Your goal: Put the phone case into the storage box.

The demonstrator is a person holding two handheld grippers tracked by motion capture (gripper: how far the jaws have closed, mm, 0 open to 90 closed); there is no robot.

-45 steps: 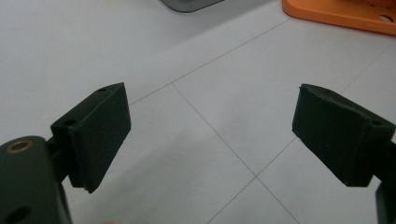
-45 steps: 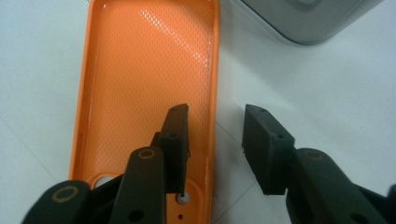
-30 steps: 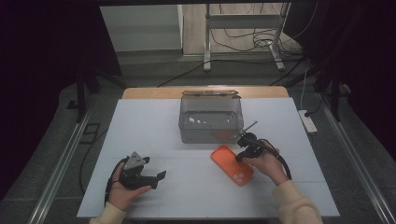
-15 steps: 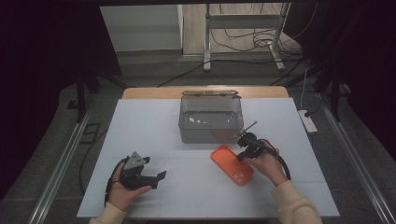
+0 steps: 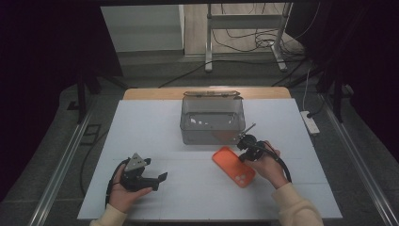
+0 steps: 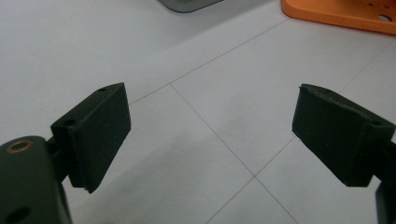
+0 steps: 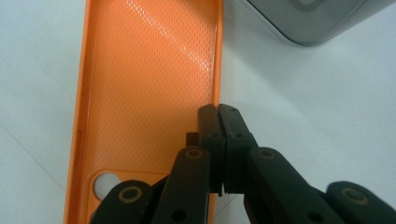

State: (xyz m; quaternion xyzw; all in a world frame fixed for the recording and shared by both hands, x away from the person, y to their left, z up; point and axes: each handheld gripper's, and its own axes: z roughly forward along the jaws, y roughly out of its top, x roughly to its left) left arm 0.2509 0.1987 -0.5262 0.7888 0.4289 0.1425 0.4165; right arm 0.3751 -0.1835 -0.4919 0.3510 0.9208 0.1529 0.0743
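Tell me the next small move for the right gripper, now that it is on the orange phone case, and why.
Probably lift slightly. The right gripper has just closed and its jaws pinch the long side wall of the orange phone case, which lies flat on the white table beside the clear bin. A small raise would test the grip. The left gripper is open, idle.

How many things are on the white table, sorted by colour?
Orange: 1, the flat orange plastic phone case, its edge pinched by the right gripper.
Clear grey: 1, the see-through plastic box.
Black: 2, the right gripper and the open left gripper.
Total: 4.
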